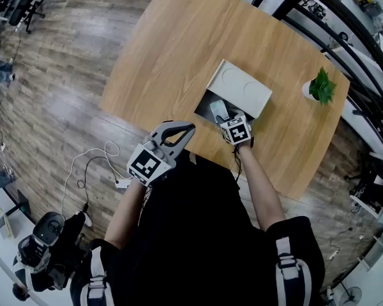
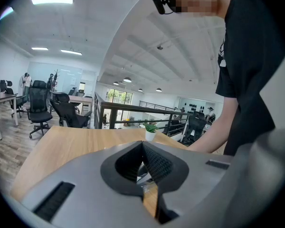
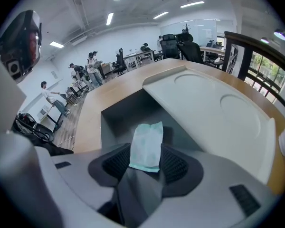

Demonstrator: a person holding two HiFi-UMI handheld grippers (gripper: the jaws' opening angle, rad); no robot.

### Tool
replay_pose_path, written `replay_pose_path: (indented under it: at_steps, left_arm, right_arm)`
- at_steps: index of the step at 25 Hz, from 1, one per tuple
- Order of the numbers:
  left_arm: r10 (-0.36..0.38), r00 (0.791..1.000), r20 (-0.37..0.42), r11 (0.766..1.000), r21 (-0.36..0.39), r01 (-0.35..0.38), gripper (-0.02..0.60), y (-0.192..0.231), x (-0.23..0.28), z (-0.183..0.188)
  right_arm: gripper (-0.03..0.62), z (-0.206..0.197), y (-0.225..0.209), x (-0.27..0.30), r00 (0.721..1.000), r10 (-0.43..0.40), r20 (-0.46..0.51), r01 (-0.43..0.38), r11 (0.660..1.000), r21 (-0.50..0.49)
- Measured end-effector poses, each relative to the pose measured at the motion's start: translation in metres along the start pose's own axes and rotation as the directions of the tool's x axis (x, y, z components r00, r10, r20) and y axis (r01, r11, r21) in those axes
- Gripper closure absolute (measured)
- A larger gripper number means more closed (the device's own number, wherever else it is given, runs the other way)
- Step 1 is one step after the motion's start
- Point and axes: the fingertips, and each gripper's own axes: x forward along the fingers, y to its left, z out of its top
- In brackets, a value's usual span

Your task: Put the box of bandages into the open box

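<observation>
Two grippers are showing: I'm seeing the left gripper (image 2: 143, 161) empty, jaws pressed together. The right gripper (image 3: 145, 161) is hovering, jaws spread, at one bandage box (image 3: 146, 144) lying inside one open box (image 3: 115, 122) at 12 o'clock, near end hidden.

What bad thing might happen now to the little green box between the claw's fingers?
1. The pale green box of bandages stands on end inside the grey open box, between the jaws of the open right claw. Pulling the claw away crookedly might snag it and drag it out or tip it over.
2. The raised white lid sits close beside the claw, so a careless lift might bump it.
</observation>
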Motion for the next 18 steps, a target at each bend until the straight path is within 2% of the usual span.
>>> replay_pose_path:
  at_steps: [10, 15, 18]
  left_arm:
    - [-0.01, 1.0, 0.0, 1.0, -0.002, 0.01, 0.558, -0.002, 0.001, 0.001]
    - [-0.015, 1.0, 0.005, 1.0, 0.001, 0.015, 0.558, -0.006, 0.003, 0.0]
    - [-0.02, 1.0, 0.006, 1.0, 0.001, 0.02, 0.558, -0.01, 0.004, -0.001]
  right_arm:
    - [0.396, 0.004, -0.002, -0.015, 0.999, -0.029, 0.046, 0.028, 0.999, 0.023]
    - [0.399, 0.005, 0.003, -0.031, 0.996, -0.018, 0.086, 0.016, 1.0, 0.022]
    - [0.453, 0.006, 0.007, -0.044, 0.993, -0.011, 0.12, 0.008, 1.0, 0.026]
